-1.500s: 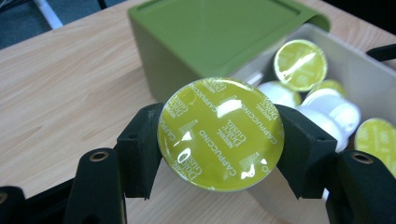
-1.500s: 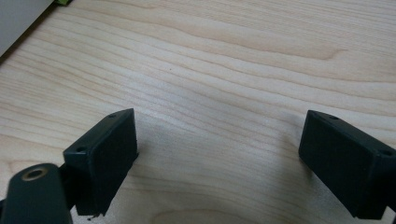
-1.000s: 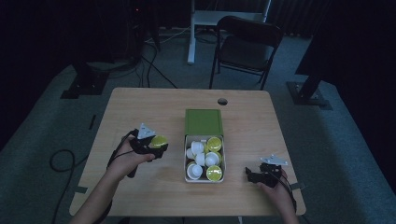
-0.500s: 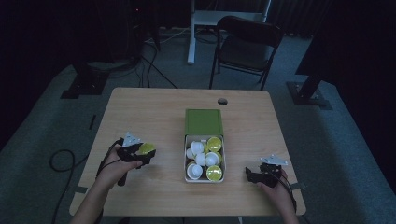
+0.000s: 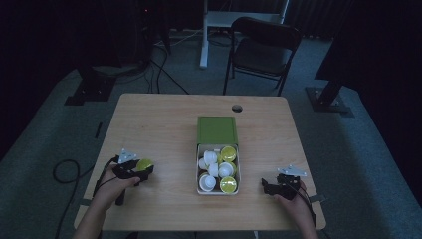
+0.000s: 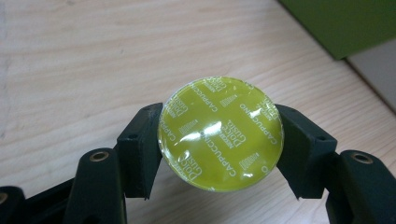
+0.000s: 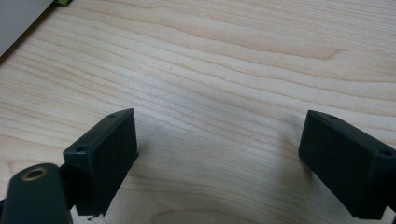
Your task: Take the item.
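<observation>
Pinching a yellow-green coffee capsule [image 6: 220,133] with my left gripper [image 5: 142,169], both pads pressed on its rim, foil lid reading "Dolce Gusto Cappuccino" facing the left gripper view. I see the capsule low over the wooden table [image 5: 159,124], well left of the box [image 5: 218,169], on the person's side. The box sits mid-table, green lid [image 5: 217,130] flipped open on its far side, tray holding white and yellow-green capsules [image 5: 219,169]. My right gripper [image 5: 271,186] sits right of the box near the table's front edge, jaws spread wide, bare wood between them. A dark chair [image 5: 261,50] stands beyond the table, far behind the box.
</observation>
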`<state>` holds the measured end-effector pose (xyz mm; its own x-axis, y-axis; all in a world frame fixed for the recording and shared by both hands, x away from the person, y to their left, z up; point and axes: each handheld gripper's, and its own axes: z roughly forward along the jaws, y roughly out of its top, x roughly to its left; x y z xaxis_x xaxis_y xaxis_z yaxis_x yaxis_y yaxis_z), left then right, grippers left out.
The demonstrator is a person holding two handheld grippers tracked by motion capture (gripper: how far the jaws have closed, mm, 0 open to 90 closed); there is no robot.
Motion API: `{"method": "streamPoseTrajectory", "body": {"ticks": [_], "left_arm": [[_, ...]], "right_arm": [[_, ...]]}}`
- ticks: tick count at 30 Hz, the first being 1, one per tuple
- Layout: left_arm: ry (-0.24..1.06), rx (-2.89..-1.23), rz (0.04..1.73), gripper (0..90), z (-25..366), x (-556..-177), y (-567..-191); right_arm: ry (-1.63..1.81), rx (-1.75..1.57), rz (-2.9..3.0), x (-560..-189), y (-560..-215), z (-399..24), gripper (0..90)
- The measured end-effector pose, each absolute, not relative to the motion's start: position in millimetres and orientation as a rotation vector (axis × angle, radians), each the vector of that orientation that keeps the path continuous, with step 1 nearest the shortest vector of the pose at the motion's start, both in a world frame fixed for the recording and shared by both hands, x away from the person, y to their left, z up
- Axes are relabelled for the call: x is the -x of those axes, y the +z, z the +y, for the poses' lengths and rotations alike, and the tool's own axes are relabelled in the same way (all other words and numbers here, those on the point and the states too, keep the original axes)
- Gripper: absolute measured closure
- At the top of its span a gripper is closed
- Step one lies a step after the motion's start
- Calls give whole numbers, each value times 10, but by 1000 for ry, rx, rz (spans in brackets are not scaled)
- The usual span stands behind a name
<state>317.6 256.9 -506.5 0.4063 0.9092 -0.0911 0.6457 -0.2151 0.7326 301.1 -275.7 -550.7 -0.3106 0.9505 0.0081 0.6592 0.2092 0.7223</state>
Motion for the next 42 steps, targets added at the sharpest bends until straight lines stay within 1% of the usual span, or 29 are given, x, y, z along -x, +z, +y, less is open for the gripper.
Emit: {"method": "streamPoseTrajectory", "body": {"ticks": [9,22,26,28,31,35,38,42], "left_arm": [[456,-1958,1379,377,2723,-3172,-5178],[445,-1952,1417,377,2755,-3186,-5265],[430,-1972,1395,375,2755,-3177,-5258],[457,-2003,1371,375,2743,-3166,-5257],[468,-2005,1368,370,2738,-3166,-5232],[472,-1976,1383,350,2738,-3167,-5177],[482,-1962,1387,299,2737,-3169,-5105],[496,-1958,1360,288,2690,-3157,-5000]], "right_arm": [[882,-1491,2048,-3011,-5507,-2757,111],[882,-1491,2048,-3011,-5507,-2757,111],[882,-1491,2048,-3011,-5507,-2757,111],[882,-1491,2048,-3011,-5507,-2757,111],[882,-1491,2048,-3011,-5507,-2757,111],[882,-1491,2048,-3011,-5507,-2757,111],[882,-1491,2048,-3011,-5507,-2757,111],[882,-1491,2048,-3011,-5507,-2757,111]]}}
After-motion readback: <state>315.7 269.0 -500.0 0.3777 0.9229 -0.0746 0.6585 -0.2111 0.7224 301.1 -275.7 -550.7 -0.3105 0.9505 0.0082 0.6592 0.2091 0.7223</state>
